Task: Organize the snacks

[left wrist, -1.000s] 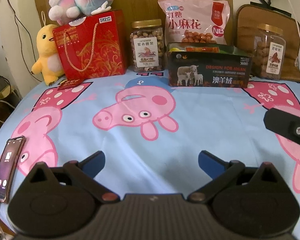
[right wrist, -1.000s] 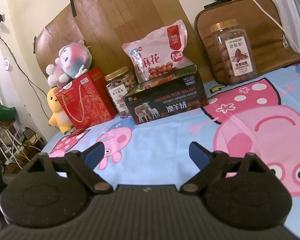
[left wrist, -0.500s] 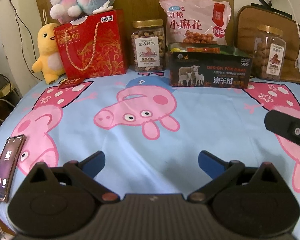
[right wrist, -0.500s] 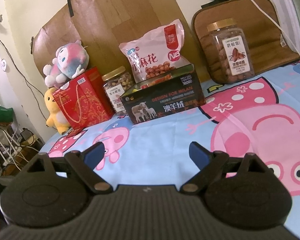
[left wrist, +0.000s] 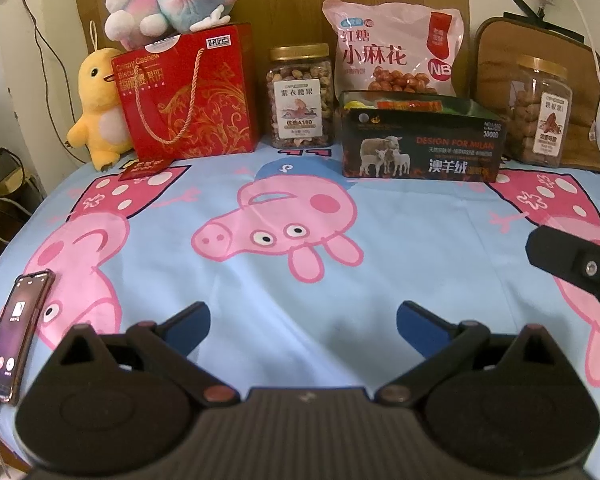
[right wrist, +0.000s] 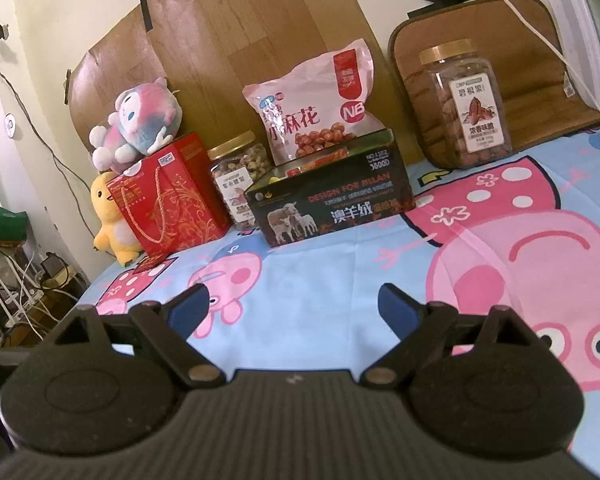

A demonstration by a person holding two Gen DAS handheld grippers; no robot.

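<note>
Both claws wide, empty: left claw (left wrist: 303,322), right claw (right wrist: 293,306). Dark box (left wrist: 420,148) upper centre, pink snack bag (left wrist: 394,56) behind it.

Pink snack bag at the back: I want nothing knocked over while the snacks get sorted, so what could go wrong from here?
1. The pink snack bag stands propped behind the open dark box; pulling either could tip the bag.
2. The plush toy sits on the red gift bag; moving that bag may drop it.
3. The phone lies at the bed's edge beside the open left gripper; a sweep could push it off.
</note>
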